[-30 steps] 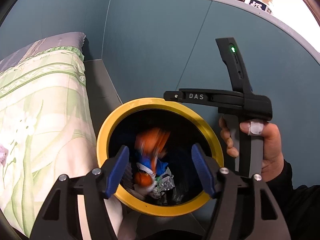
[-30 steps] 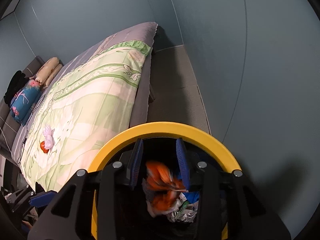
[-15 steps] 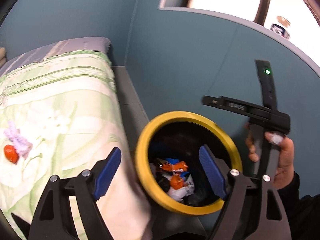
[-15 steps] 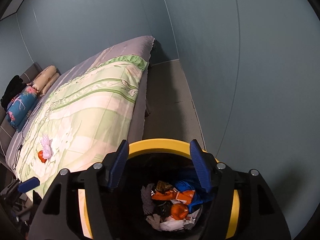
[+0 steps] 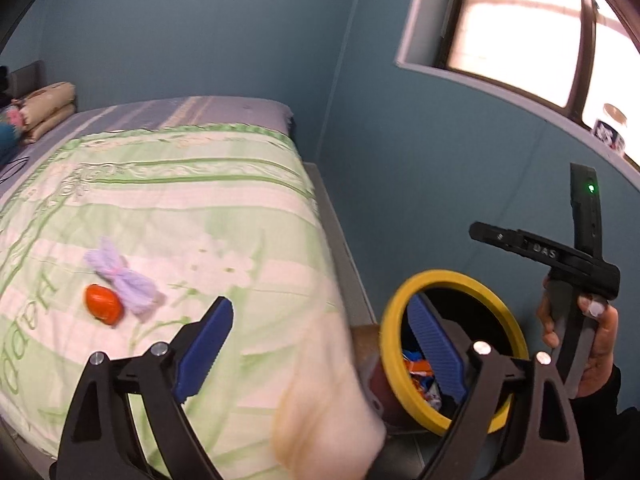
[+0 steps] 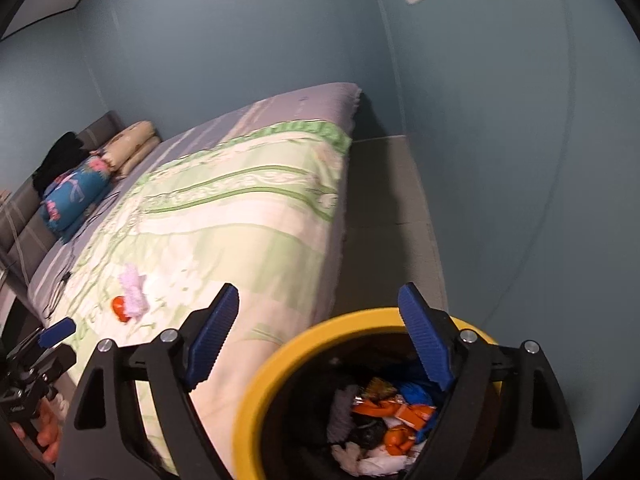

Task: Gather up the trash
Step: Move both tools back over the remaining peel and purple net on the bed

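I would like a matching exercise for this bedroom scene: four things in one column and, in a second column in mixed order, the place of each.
Things:
1. small orange rounded wrapper
2. yellow-rimmed round trash bin
3. blue floral pillow
4. crumpled orange and white wrappers

Places:
A. at the head of the bed
B. inside the bin
C. on the green floral quilt, beside a pale purple tissue
D. on the floor beside the bed

Pairs: 1-C, 2-D, 3-A, 4-B
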{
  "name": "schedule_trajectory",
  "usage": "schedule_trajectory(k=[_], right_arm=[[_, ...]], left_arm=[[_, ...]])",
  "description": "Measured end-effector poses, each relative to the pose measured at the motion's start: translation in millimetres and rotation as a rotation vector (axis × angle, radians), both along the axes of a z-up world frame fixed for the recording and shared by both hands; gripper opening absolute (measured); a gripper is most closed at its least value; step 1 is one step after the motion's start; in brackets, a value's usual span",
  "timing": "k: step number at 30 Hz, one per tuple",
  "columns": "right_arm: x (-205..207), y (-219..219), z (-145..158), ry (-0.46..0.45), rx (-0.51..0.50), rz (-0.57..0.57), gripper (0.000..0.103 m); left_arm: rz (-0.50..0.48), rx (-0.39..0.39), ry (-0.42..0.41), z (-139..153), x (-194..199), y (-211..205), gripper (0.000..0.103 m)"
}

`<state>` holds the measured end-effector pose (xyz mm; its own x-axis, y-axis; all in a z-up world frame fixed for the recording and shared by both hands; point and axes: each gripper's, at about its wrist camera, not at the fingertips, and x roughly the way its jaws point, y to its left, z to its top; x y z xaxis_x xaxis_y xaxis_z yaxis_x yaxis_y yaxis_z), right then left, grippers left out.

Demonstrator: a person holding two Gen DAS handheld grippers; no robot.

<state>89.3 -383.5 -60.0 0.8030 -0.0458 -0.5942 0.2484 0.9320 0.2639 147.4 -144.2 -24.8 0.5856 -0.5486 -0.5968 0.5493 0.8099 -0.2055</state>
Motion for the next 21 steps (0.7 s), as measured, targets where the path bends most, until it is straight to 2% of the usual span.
schedule_trajectory(k=[9,13,14,21], right_arm=[[49.0,64.8,17.7,-0.014,-0.035,0.174,0.078],[77.3,99.8,22.6,-0.012,-0.061,0.252,0.078],[93.8,120.4,23.0,-0.001,-0.070,0.304,0.078],[142.4,176.0,17.4,0.047,-0.109,0.435,0.079]], left_arm=[[0.131,-0.013,-0.014,6.1,19.8,55.8,0.088],[0.195,-0.009,-0.014,1.7,31.7,84.6,0.088],[0.207,-0.010,-0.012,0.3,34.0,89.9,0.088],[0.312,-0.009,0.020,-18.6,62.5,137.3,0.089]])
